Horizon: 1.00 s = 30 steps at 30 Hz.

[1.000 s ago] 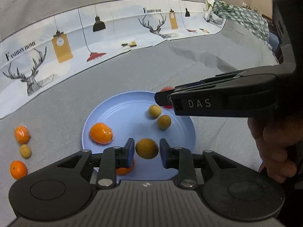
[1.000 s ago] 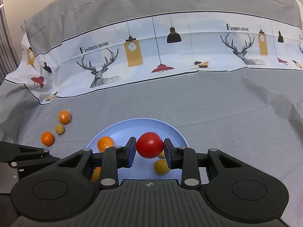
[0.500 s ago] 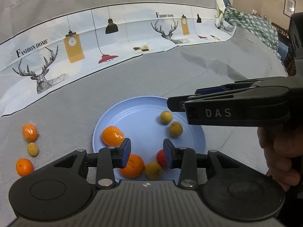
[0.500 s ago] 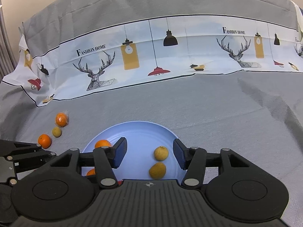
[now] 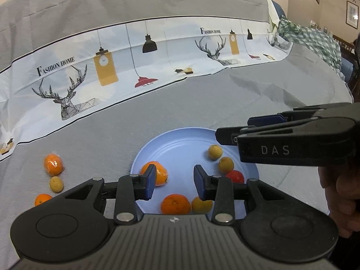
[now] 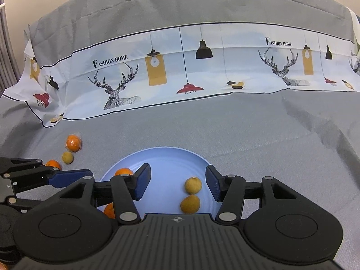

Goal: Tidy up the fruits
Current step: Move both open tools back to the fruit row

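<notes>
Your left gripper [image 5: 174, 184]: jaws apart, nothing between them, over the near edge of the plate [image 5: 180, 139]. Your right gripper [image 6: 177, 185]: jaws apart, empty, over the same plate. On the plate: two oranges [image 5: 175, 204], three yellow fruits [image 5: 214, 151], one tomato [image 5: 235, 176]. On the cloth [image 5: 101, 139], left of the plate: two oranges, one yellow fruit [image 5: 56, 183].

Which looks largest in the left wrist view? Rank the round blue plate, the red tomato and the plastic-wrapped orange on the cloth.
1. round blue plate
2. plastic-wrapped orange
3. red tomato, partly hidden behind the finger, so unsure.
</notes>
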### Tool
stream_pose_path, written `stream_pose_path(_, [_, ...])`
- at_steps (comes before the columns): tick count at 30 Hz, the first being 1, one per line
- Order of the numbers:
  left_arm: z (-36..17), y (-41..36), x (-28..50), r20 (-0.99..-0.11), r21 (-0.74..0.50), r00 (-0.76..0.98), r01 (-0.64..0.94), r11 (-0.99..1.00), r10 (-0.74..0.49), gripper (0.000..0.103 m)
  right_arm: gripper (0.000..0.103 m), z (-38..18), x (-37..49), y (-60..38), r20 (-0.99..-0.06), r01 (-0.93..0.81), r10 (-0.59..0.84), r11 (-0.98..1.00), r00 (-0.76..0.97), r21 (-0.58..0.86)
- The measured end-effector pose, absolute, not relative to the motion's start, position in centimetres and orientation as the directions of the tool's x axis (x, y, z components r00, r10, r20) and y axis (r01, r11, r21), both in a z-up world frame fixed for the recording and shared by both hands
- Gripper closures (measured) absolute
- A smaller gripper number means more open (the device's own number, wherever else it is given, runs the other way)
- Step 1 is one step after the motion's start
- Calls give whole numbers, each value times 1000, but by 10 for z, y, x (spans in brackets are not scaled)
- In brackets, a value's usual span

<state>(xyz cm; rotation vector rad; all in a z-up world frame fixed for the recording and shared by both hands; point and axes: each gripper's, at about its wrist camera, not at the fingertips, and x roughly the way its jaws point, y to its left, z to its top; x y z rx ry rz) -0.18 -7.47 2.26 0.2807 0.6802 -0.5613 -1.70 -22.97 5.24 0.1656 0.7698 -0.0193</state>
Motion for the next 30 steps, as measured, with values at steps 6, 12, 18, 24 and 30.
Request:
stream_pose_path(6, [39, -50, 4, -639, 46, 682, 496, 867, -356, 62, 47, 57, -15, -219, -677, 70, 51, 986, 734, 151])
stream_pose_path(12, [74, -11, 16, -632, 60, 707, 453, 890, -317, 66, 47, 64, -14, -191, -652, 27, 99, 983, 751, 181])
stream_pose_path(18, [70, 60, 37, -675, -30, 706, 264, 964, -215, 82, 78, 73, -15, -152, -618, -74, 183, 977, 765, 198])
stream_pose_path(24, [55, 120, 68, -763, -228, 625, -19, 973, -167, 86, 78, 73, -14, -108, -605, -232, 338, 940, 721, 249])
stream_pose_path(30, [41, 129, 85, -808, -270, 560, -75, 960, -183, 72, 68, 51, -3, -62, -669, -333, 420, 905, 613, 264])
